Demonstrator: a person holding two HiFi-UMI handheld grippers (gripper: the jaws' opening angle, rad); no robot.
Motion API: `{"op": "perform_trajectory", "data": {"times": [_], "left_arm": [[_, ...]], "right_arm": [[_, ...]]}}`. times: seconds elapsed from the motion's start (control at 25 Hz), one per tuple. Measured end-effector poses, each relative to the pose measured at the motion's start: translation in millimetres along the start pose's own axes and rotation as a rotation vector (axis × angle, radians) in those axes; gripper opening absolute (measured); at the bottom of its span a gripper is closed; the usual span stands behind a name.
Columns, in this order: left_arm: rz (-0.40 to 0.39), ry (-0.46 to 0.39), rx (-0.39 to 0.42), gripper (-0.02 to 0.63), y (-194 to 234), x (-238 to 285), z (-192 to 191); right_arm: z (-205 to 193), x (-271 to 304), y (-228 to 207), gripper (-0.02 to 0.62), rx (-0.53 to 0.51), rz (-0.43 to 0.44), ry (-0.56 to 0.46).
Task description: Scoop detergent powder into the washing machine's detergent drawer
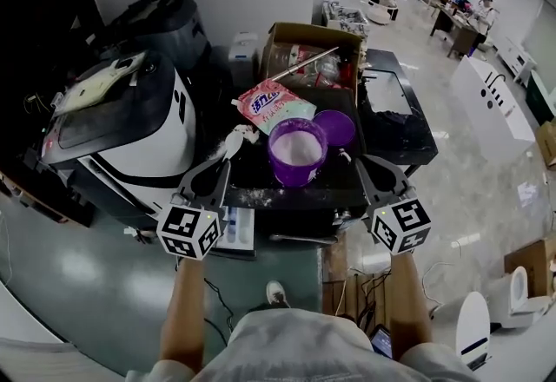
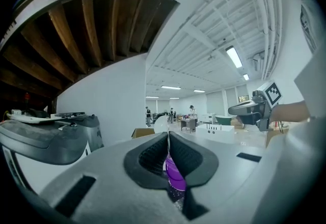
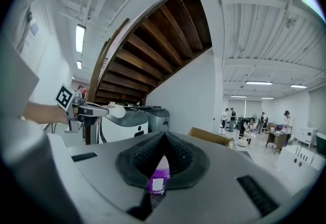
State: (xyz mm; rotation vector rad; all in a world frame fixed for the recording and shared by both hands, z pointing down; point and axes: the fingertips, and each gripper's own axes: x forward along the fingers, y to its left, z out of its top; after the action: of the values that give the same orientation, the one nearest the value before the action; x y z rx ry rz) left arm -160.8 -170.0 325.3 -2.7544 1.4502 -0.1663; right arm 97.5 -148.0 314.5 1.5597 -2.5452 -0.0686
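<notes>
My left gripper (image 1: 227, 163) pinched the white scoop (image 1: 233, 143) left of the purple tub (image 1: 295, 177). My right gripper (image 1: 354, 161), right of it, was clenched on nothing.

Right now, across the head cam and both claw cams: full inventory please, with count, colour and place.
washing machine: 1, white and black, left of counter
second machine: 1, dark grey, behind the first
counter: 1, black, centre
detergent tub: 1, purple, open, white powder inside, on counter
lid: 1, purple, right of tub, behind it
detergent pouch: 1, pink and teal, behind tub
cardboard box: 1, brown, counter rear
scoop: 1, white, left of tub
people: several, far background
left claw: shut on scoop handle
right claw: shut, empty, right of tub
</notes>
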Motion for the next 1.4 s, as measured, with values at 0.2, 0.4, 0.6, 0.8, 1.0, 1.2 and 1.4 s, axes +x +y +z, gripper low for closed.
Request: {"op": "perform_trajectory", "data": {"times": [0.2, 0.4, 0.6, 0.8, 1.0, 1.2, 1.4], "left_arm": [[-0.043, 0.015, 0.01, 0.015, 16, 25, -5], [-0.105, 0.045, 0.033, 0.015, 13, 50, -8], [-0.149, 0.097, 0.06, 0.015, 1, 78, -12], [-0.19, 0.18, 0.123, 0.015, -14, 106, -18], [-0.23, 0.284, 0.185, 0.015, -28, 137, -26], [-0.239, 0.382, 0.246, 0.015, -33, 165, -38], [-0.279, 0.505, 0.32, 0.015, -39, 179, -59]], "right_arm": [[-4, 23, -2, 0.005, 0.003, -0.011, 0.012], [-21, 34, -12, 0.005, 0.02, -0.021, 0.046], [-37, 46, -27, 0.005, 0.037, -0.006, 0.081], [-45, 68, -47, 0.005, 0.048, 0.031, 0.085], [-47, 97, -68, 0.005, 0.054, 0.094, 0.083], [-54, 123, -78, 0.005, 0.044, 0.181, 0.093], [-66, 148, -84, 0.005, 0.054, 0.239, 0.105]]}}
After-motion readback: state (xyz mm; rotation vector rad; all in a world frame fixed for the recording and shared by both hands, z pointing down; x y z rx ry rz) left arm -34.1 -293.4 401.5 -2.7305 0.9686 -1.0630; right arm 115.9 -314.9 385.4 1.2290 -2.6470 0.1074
